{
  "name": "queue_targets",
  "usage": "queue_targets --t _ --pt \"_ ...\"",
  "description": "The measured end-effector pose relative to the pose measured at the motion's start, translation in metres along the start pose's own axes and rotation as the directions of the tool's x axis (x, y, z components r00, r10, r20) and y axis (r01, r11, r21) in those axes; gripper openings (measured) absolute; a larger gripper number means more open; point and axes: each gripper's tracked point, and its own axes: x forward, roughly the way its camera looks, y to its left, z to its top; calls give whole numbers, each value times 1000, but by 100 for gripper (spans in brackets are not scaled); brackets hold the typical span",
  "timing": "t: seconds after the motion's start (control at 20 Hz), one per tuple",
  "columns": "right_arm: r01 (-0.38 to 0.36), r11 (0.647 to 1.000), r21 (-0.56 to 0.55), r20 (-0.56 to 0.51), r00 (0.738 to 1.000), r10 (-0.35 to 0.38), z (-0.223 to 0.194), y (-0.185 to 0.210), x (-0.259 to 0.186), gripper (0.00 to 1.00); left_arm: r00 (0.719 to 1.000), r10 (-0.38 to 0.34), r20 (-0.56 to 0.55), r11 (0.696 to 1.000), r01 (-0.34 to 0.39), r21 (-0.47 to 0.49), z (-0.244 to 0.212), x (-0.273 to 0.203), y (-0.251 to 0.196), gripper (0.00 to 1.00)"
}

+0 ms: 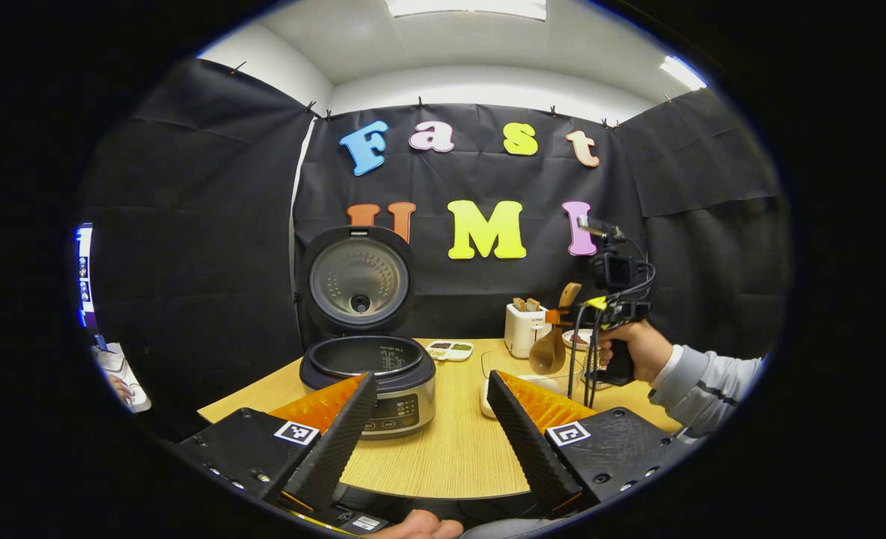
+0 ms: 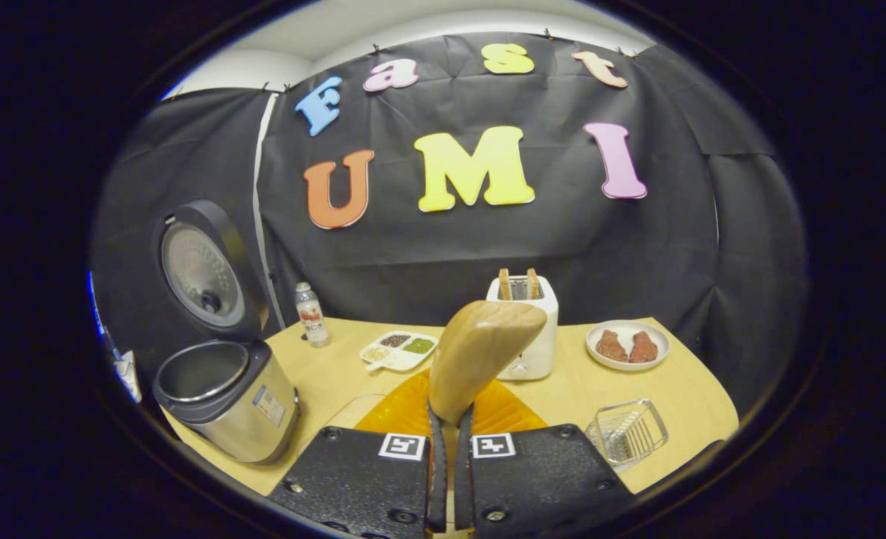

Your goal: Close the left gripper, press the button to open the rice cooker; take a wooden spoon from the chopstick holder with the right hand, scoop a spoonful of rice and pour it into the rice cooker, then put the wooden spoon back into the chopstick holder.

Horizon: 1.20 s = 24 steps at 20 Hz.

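The rice cooker [image 1: 383,374] stands on the table with its lid [image 1: 359,281] raised and its pot open. My left gripper [image 1: 431,382] hovers open in front of it, holding nothing. Farther right, a hand holds my right gripper [image 1: 562,318], which is shut on the wooden spoon [image 1: 550,350]; the spoon's bowl hangs down over a clear bowl [image 1: 499,367]. In the right gripper view, the wooden spoon [image 2: 480,348] rises from between the shut fingers of my right gripper [image 2: 448,412]. The open rice cooker [image 2: 225,393] is at the left, and a wire chopstick holder [image 2: 626,433] lies at the right.
A white toaster [image 2: 526,329] with bread stands at the back. Beside it are a divided dish [image 2: 400,349], a small bottle [image 2: 311,314] and a plate [image 2: 626,331] of brown pieces. The wooden table's [image 1: 450,449] front edge is near me.
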Motion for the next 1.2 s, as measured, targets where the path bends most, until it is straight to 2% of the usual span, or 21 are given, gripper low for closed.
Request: queue_targets --t 0.15,0.35,0.5,0.65,0.8,0.9,1.05,1.15,1.2 --pt "70 996 -55 21 997 -69 -12 -13 13 10 1000 -7 -11 1000 7 -4 -4 1 -2 95" --pt "170 985 -38 16 985 -170 -32 -36 23 10 999 -5 -33 1000 5 -2 -12 4 -3 95" --pt "120 986 112 -55 992 -115 -55 -25 24 10 999 -9 -43 1000 8 -8 -16 6 -5 95" --pt "92 985 147 -83 993 -80 -58 -13 21 10 999 -5 -46 1000 4 -4 -15 5 -5 95" --pt "33 969 246 -129 992 -1 -63 8 22 10 999 -2 -42 1000 2 -2 -13 5 -7 95" --pt "16 946 324 -156 987 36 -64 16 24 10 999 -1 -43 1000 1 -6 -13 5 -7 95" --pt "21 899 437 -172 983 60 -65 7 25 10 999 0 -53 1000 0 3 -14 1 -8 95" --pt "27 838 545 -183 979 87 -68 -4 27 10 999 5 -54 1000 -4 17 -14 0 -5 95" --pt "2 793 610 -169 978 127 -64 -4 25 10 998 8 -56 1000 -6 22 -14 0 -4 95"
